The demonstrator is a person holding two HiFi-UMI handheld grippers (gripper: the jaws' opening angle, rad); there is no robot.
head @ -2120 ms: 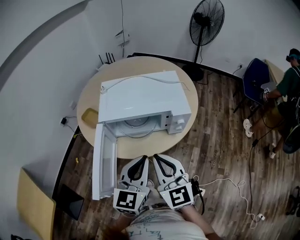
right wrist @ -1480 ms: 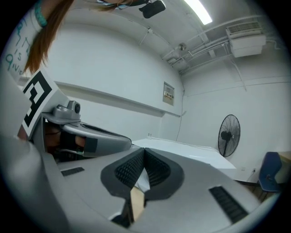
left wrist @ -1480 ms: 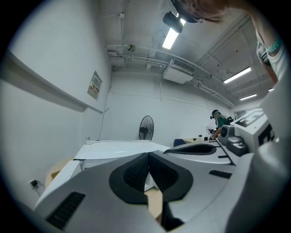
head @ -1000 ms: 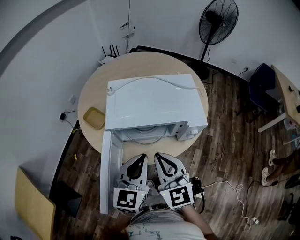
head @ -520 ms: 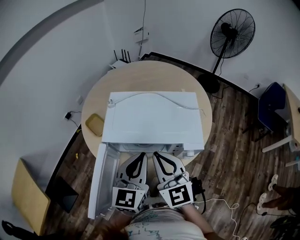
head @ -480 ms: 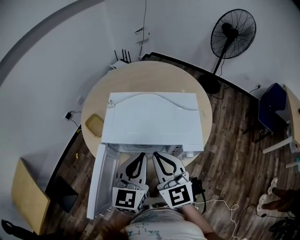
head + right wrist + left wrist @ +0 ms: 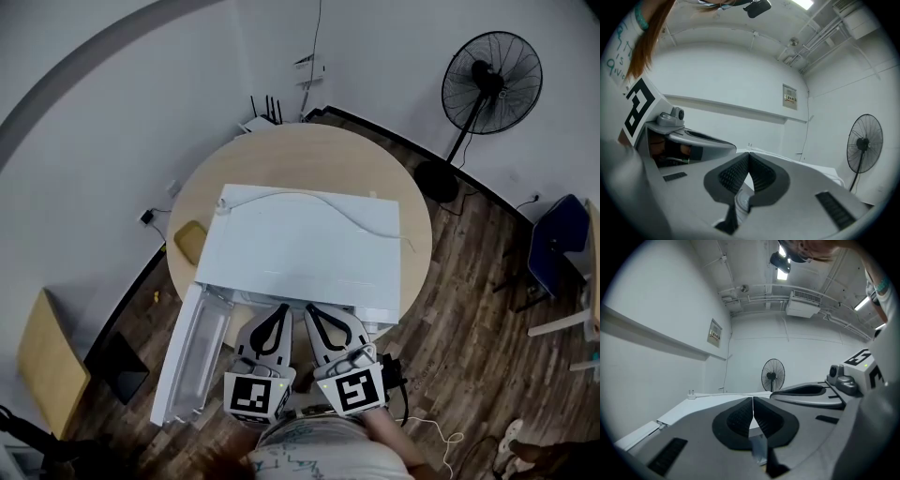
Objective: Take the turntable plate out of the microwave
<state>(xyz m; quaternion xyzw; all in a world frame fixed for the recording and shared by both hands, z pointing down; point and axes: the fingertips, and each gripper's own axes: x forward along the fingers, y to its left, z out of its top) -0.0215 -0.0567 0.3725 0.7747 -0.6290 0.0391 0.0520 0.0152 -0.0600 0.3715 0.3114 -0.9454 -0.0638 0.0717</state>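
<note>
Both left gripper and right gripper bear markers; wall sign illegible.

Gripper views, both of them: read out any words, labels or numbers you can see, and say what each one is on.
None can be read.
Wall sign: printed lines, too small and blurred to read in either gripper view.
Marker cube: black-and-white square pattern, no words.

The left hand-held gripper and right hand-held gripper are pale grey, with black ribbed pads and black-and-white marker cubes. The shirt is light with teal scribbles.
</note>
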